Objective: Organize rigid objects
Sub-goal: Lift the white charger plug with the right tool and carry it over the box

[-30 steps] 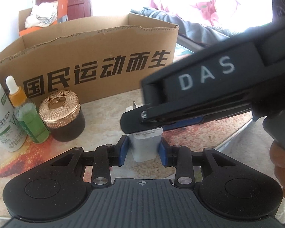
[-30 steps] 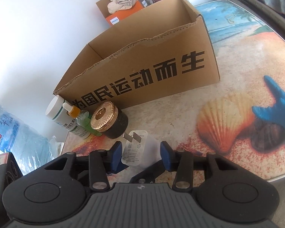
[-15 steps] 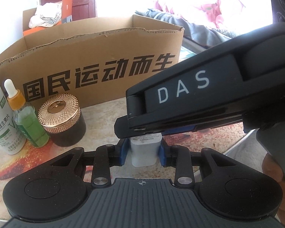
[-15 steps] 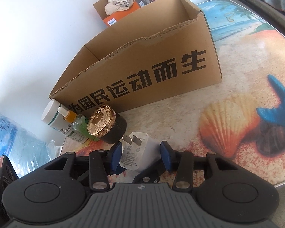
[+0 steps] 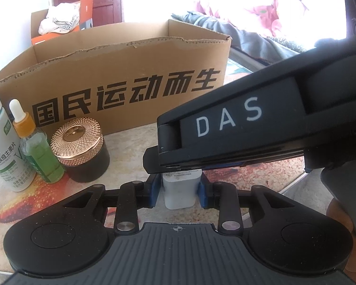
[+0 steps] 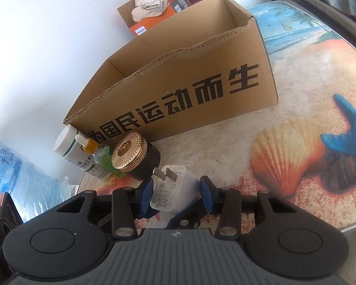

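Observation:
A white plug adapter [image 5: 180, 191] stands between the blue pads of my left gripper [image 5: 179, 190], which is shut on it just above the table. In the right wrist view the adapter [image 6: 168, 190] shows its two metal prongs. My right gripper [image 6: 176, 192] is open around it from above, jaws apart on either side, not touching. Its black body marked DAS [image 5: 261, 128] crosses the left wrist view. An open cardboard box [image 5: 121, 80] with black characters stands behind; it looks empty in the right wrist view [image 6: 182, 71].
A white pill bottle [image 5: 2, 147], a green dropper bottle [image 5: 39, 152] and a dark jar with a gold lid [image 5: 83, 152] stand left of the adapter, in front of the box. The table edge [image 6: 353, 223] runs close at the right.
My right gripper has moved further over the adapter held by my left gripper. The adapter sits deeper between the right jaws. The left gripper has stayed shut on it.

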`<state>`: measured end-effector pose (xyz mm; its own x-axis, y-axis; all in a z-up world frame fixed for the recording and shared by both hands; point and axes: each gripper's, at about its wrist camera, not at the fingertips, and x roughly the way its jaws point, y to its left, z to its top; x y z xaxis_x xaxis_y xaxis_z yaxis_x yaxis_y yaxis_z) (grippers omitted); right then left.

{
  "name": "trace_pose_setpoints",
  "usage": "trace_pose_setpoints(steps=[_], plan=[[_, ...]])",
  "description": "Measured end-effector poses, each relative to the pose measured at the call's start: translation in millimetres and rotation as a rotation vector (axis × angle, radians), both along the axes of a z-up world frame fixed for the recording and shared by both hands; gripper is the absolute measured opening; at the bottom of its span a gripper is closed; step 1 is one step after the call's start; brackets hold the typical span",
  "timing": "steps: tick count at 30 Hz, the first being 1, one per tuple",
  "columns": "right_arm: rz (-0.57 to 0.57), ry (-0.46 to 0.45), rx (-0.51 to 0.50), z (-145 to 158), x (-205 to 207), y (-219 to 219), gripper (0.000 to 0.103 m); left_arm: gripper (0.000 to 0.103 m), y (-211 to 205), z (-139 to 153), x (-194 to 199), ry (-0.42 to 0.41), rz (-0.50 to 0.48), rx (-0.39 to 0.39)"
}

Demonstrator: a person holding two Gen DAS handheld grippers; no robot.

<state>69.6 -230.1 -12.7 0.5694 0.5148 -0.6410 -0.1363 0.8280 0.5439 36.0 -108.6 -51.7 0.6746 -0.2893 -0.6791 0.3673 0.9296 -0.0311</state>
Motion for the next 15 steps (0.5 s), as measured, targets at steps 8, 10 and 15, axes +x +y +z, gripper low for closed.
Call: trace_pose_setpoints(steps=[8,10,15], plan=[[0.008,-0.041,-0.001,14.9,-10.0,2.5,0.046,0.031,6.7,16.0,-12.1,-0.033,0.007,-0.002],[0.012,-0.062,-0.002,23.5,-14.7,4.0,0.046,0.031,9.0,24.8,-17.6,-0.055,0.009,-0.002],[0.023,-0.159,-0.004,58.9,-24.9,7.3,0.047,0.031,15.6,58.6,-28.8,-0.146,0.015,-0.001]])
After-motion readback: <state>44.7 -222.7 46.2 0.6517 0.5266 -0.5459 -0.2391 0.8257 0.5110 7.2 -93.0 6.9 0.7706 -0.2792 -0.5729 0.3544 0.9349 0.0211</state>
